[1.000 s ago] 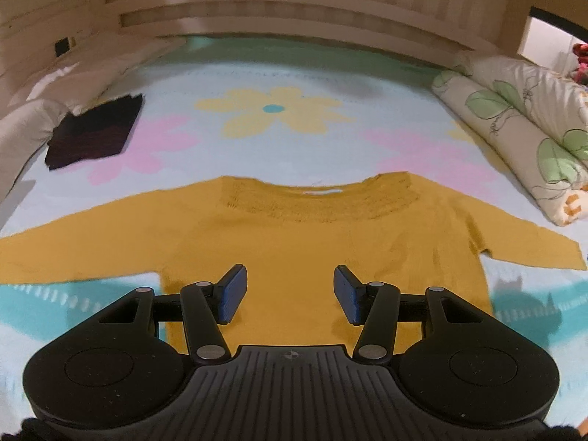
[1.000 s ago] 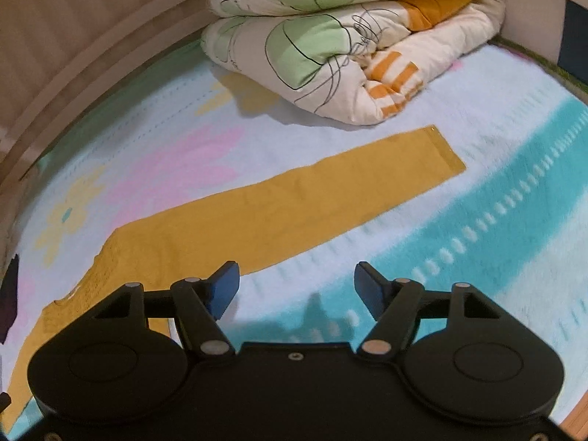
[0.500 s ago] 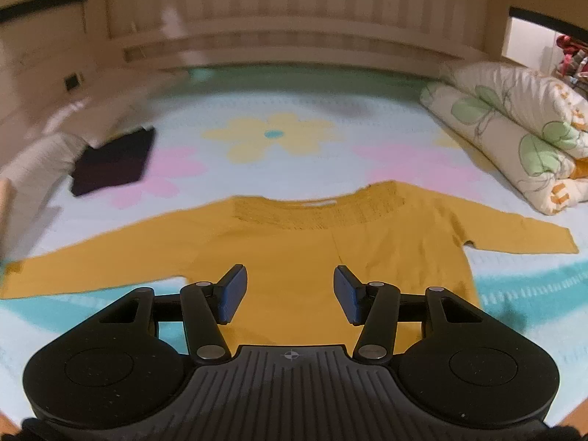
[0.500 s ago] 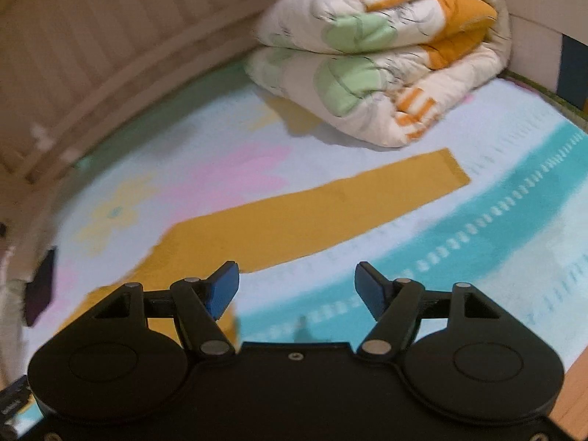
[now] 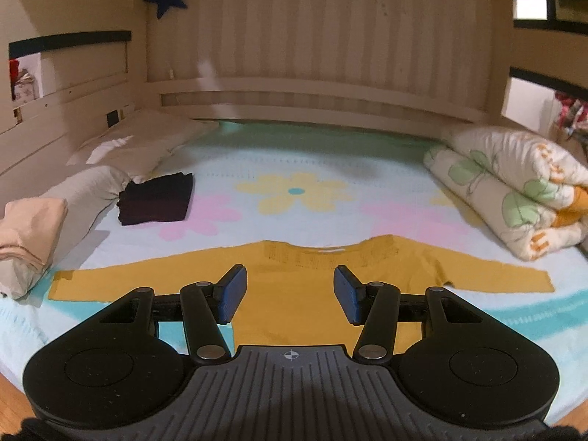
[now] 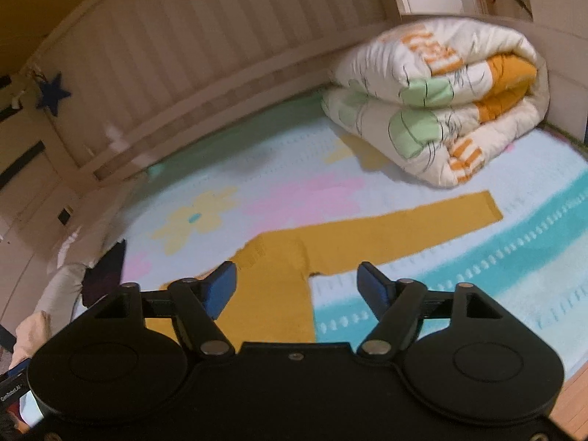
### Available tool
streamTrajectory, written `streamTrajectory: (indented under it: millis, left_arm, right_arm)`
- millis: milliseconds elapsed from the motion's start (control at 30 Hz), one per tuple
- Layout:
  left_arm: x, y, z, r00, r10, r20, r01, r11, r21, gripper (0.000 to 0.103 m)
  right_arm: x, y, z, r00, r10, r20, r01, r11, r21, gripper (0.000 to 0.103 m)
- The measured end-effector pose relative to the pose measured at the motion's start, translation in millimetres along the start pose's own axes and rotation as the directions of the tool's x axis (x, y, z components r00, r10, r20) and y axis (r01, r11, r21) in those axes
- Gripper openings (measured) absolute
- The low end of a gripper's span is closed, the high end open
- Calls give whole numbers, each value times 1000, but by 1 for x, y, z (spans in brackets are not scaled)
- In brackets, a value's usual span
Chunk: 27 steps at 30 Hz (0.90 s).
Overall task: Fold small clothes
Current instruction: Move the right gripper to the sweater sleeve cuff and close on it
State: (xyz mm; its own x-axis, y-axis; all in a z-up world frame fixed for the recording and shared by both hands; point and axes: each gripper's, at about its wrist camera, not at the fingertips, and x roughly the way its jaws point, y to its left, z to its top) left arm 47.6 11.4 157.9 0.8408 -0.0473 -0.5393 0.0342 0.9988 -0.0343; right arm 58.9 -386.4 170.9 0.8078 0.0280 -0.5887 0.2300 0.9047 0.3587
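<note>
A mustard-yellow sweater [image 5: 294,294] lies flat on the flowered bedsheet, both sleeves spread out to the sides, neckline toward the headboard. My left gripper [image 5: 290,296] hovers above its chest, open, with nothing between the blue pads. In the right wrist view the same sweater [image 6: 279,275] shows with its right sleeve [image 6: 404,231] stretched toward the quilt. My right gripper [image 6: 297,286] hangs above the sweater's right side, its jaws opening, nothing between them.
A rolled floral quilt [image 5: 514,191] [image 6: 441,110] sits at the right of the bed. A folded dark garment [image 5: 156,198] and pillows [image 5: 73,198] with a folded peach cloth [image 5: 29,228] lie at the left. The wooden headboard [image 5: 312,55] closes the far side.
Both grippers have risen and pulled back from the sweater, so it looks smaller and more of the bed shows. The right jaws stand wider than before.
</note>
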Motion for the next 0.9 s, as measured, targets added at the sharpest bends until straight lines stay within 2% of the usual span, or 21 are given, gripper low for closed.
streamTrajectory:
  millis: [133, 333, 433, 600, 733, 900]
  left_arm:
    - [12, 2, -6, 999, -31, -17, 30, 999, -18, 51]
    - [59, -14, -13, 996, -39, -84, 42, 999, 32, 51]
    - [91, -21, -17, 991, -43, -124, 49, 998, 43, 51]
    - [154, -40, -23, 979, -53, -198, 65, 996, 54, 51]
    - [190, -53, -30, 974, -42, -224, 61, 995, 76, 51]
    - [220, -60, -36, 962, -33, -270, 52, 997, 62, 51]
  right_arm:
    - [-6, -1, -1, 1000, -8, 10, 8, 1000, 6, 80]
    - [22, -31, -8, 999, -25, -34, 28, 997, 73, 80]
    - [47, -62, -3, 996, -44, -75, 54, 989, 136, 80]
    - [103, -123, 5, 978, -164, -128, 187, 963, 197, 80]
    - [141, -169, 8, 970, -202, -136, 232, 937, 262, 79]
    - [191, -226, 20, 949, -280, -147, 311, 910, 274, 78]
